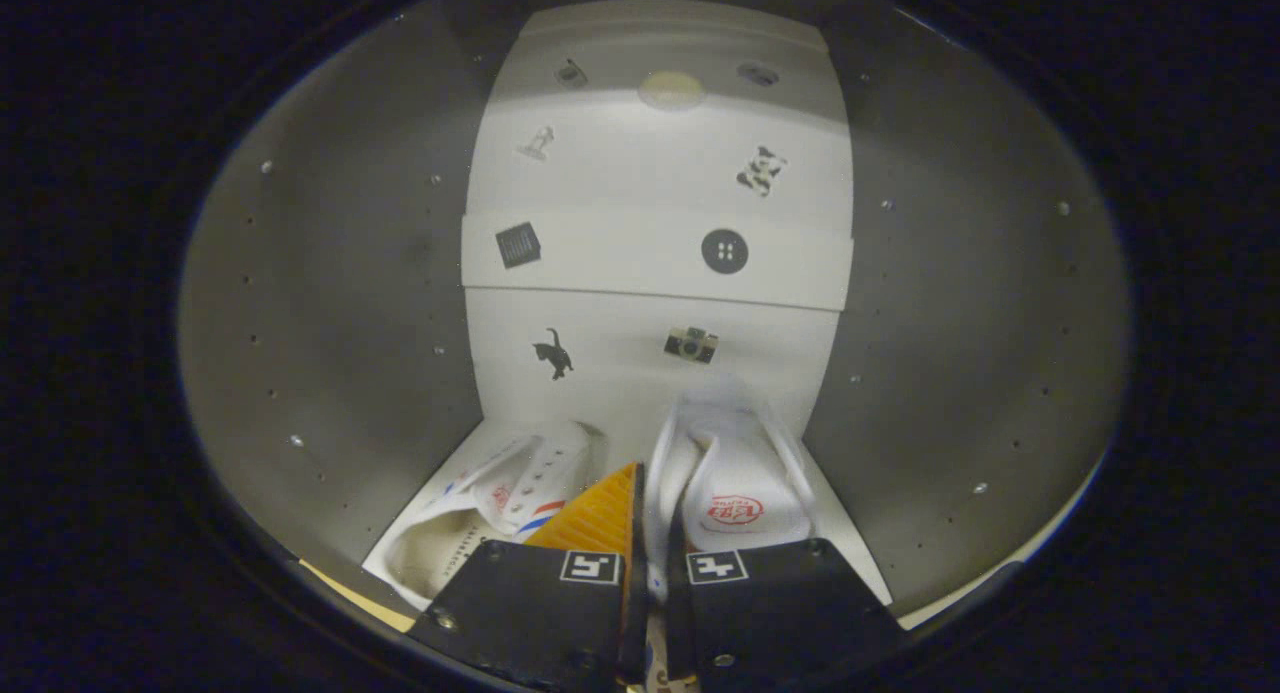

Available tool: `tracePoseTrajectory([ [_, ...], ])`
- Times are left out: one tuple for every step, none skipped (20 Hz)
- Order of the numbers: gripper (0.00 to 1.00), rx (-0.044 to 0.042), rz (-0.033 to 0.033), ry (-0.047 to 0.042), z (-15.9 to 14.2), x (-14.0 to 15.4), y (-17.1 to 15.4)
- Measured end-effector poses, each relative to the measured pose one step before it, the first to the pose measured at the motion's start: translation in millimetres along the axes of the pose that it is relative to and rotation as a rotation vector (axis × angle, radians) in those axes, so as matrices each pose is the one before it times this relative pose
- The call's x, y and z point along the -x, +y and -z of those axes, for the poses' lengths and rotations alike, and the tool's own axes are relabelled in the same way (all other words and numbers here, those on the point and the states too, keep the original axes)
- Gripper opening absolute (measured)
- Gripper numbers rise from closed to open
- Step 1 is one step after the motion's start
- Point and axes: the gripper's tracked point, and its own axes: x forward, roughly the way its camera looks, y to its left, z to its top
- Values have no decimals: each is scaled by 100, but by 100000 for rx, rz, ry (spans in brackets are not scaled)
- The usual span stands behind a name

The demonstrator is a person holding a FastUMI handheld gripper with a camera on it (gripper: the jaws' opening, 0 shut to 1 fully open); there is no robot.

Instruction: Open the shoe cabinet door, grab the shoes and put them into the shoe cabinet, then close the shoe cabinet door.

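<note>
Tool (655,533) inside the cabinet (330,303), pointing at its back wall (650,373), which carries small stickers. Fingers nearly together, clenched on the inner side wall of the right shoe (735,473); that shoe sits on the cabinet floor just ahead. Left shoe (490,518) lies beside it, left of the fingers, tilted, apart from the tool.

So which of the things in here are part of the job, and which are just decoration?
Part of the job:
- shoe cabinet, gripper reaching inside
- right shoe, its side edge pinched in the gripper
- left shoe, already on the cabinet floor

Just there:
- stickers on the back wall: cat, camera, button
</note>
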Motion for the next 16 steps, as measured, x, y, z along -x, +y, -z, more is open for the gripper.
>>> tracePoseTrajectory([
  [11, -69, -311, 2476, 623, -801, 13],
  [11, -601, -4, 2058, 638, -631, -21],
  [11, -844, -385, 1776, 346, -503, 80],
  [11, -524, -153, 1587, 257, -584, 203],
  [11, 292, -222, 1440, 290, -277, 173],
  [11, -884, -972, 2003, 338, -196, 287],
  [11, -999, -1446, 2886, 527, -394, 448],
  [11, -2061, -1049, 2641, 530, -467, 282],
  [11, -2945, 168, 372, 31, 28, 123],
  [11, -2245, 381, 588, -66, -221, -173],
  [11, -2074, 4, -504, 3, 206, 69],
  [11, -410, 128, -90, 75, -247, 70],
  [11, -303, 311, -136, -10, 113, -7],
  [11, 460, 575, 159, 70, 90, -55],
  [14, -180, 905, 655, 185, 129, -221],
  [16, -437, 112, -80, 178, 329, -21],
])
